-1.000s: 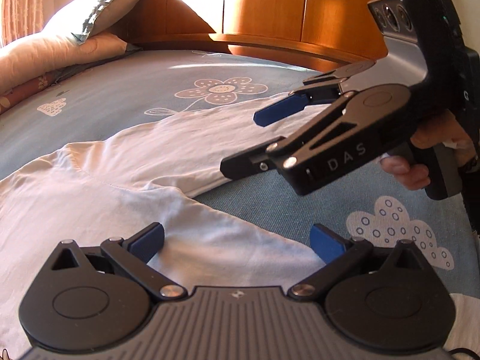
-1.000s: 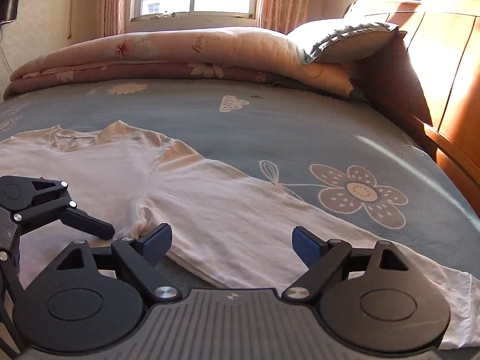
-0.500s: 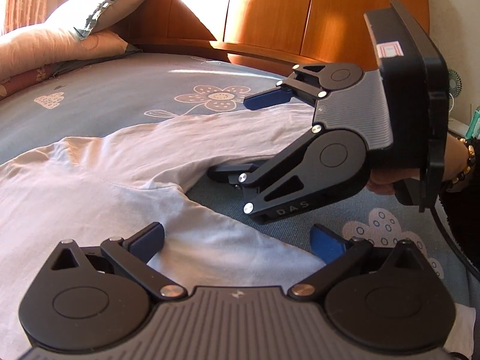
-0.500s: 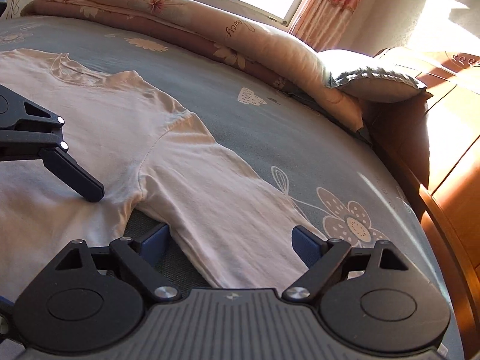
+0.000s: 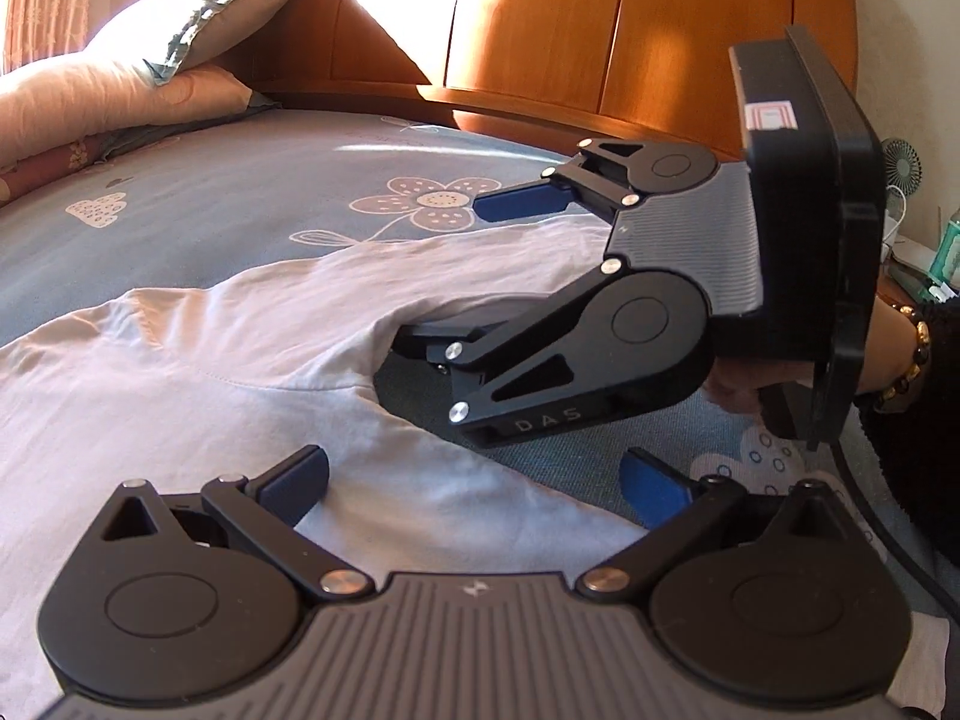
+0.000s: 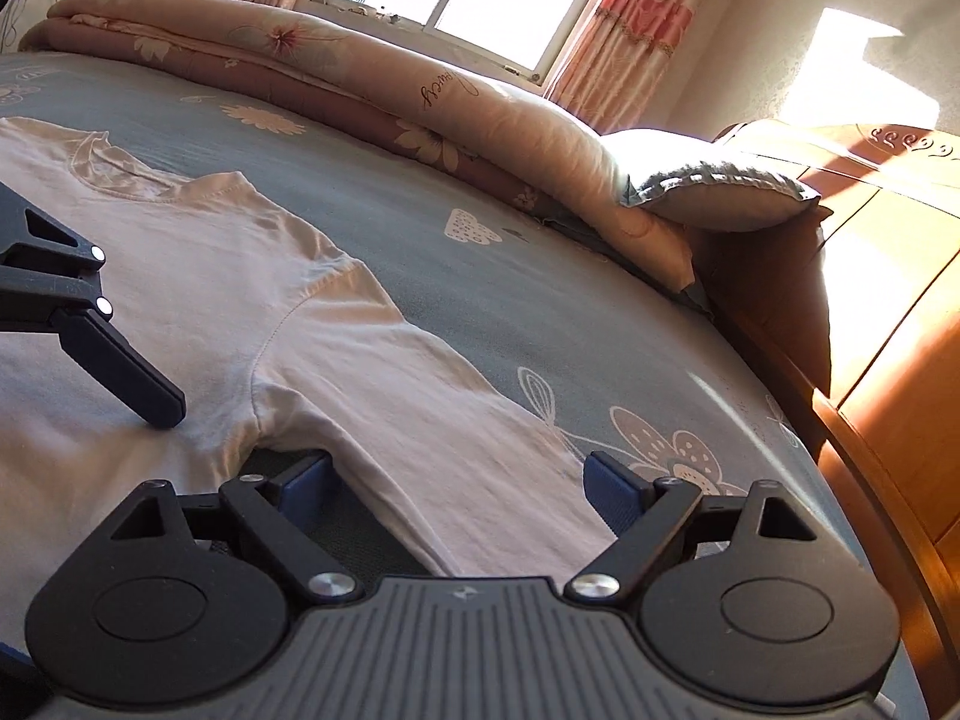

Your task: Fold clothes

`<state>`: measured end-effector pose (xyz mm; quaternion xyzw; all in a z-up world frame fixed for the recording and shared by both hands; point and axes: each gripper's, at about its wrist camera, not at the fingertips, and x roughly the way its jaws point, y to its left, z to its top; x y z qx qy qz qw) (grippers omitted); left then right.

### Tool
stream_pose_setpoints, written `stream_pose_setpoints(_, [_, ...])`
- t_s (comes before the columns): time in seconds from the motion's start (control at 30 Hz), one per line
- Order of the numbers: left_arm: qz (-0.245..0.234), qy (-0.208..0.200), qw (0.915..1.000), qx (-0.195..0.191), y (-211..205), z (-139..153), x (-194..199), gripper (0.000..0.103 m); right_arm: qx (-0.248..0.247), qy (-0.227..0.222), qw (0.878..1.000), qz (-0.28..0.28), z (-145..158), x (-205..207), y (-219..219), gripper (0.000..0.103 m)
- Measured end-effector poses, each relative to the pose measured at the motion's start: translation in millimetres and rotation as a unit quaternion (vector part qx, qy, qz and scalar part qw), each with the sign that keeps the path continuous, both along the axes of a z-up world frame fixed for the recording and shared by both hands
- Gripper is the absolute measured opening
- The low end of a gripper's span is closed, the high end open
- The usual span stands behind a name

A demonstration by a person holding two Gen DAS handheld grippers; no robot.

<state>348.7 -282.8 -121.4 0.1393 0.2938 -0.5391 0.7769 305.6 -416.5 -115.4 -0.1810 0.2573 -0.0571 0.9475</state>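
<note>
A pale shirt [image 6: 198, 276] lies flat on the bed [image 6: 540, 300], its collar far from me and its sleeve [image 6: 432, 420] running out long toward the wooden headboard [image 6: 888, 324]. My right hand-held gripper [image 6: 459, 483] sits low at the sleeve's near edge, close to the armpit, pointing slightly downward across the sleeve's long axis. Its jaws stand wide and released: one finger rests on the bed beside the armpit notch, the other above the sleeve's far side, so the cloth lies between them but is not pinched. My right hand [image 5: 750, 390] grips the handle, turned so the jaws stack one above the other, the lower one slipping under the cloth edge, as seen from the left camera. My left hand-held gripper [image 5: 474, 477] hovers over the shirt's body just beside the right one, also released, holding nothing. The right one is nearer the sleeve, so I judge it takes the sleeve to fold inward.
</note>
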Motion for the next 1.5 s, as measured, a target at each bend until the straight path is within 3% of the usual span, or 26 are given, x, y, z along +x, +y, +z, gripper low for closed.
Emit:
stream_pose_setpoints(0.2, [-0.008,-0.003,0.9997,-0.021,-14.4,-1.6,8.1,0.102,0.079,0.005,0.997,-0.009,4.6,-2.6,-22.9,0.09])
stream_pose_setpoints(0.3, [-0.024,0.009,0.9997,0.004,-26.3,-3.7,10.1,0.102,0.087,0.017,0.996,0.005,6.2,-5.8,-25.7,0.09])
stream_pose_setpoints(0.4, [-0.045,-0.008,0.9985,0.031,-31.5,-2.9,8.1,0.102,0.126,0.035,0.991,0.037,10.8,-12.4,-35.9,0.091])
stream_pose_setpoints(0.53, [-0.043,0.0,0.9986,0.031,-34.0,-0.3,11.8,0.102,0.23,0.015,0.971,0.058,23.0,-23.1,-60.0,0.091])
stream_pose_setpoints(0.63, [-0.032,0.007,0.9991,0.028,-35.7,-0.2,12.1,0.102,0.323,-0.009,0.945,0.045,27.4,-20.8,-75.8,0.088])
stream_pose_setpoints(0.7, [-0.032,0.003,0.999,0.03,-34.9,0.2,9.8,0.102,0.361,-0.007,0.932,0.038,24.1,-13.2,-79.0,0.069])
stream_pose_setpoints(0.8, [-0.036,-0.004,0.9989,0.032,-33.6,1.2,7.0,0.102,0.358,0.019,0.933,0.03,13.9,1.0,-68.5,0.048])
stream_pose_setpoints(1.0, [-0.037,-0.021,0.9984,0.039,-32.8,-3.3,3.4,0.102,0.36,0.067,0.929,0.061,3.0,11.3,-49.4,0.037])
stream_pose_setpoints(1.17, [-0.028,-0.045,0.9974,0.049,-13.1,4.5,-2.3,0.102,0.35,0.096,0.929,0.076,-1.4,5.1,-54.8,0.034])
stream_pose_setpoints(1.33, [-0.015,-0.014,0.9995,0.024,-26.1,15.4,21.1,0.102,0.332,0.105,0.932,0.096,2.0,-7.1,-59.2,0.035])
stream_pose_setpoints(1.5, [-0.026,-0.042,0.9972,0.056,-43.6,0.1,12.7,0.102,0.359,0.111,0.923,0.086,3.2,-13.1,-76.7,0.036])
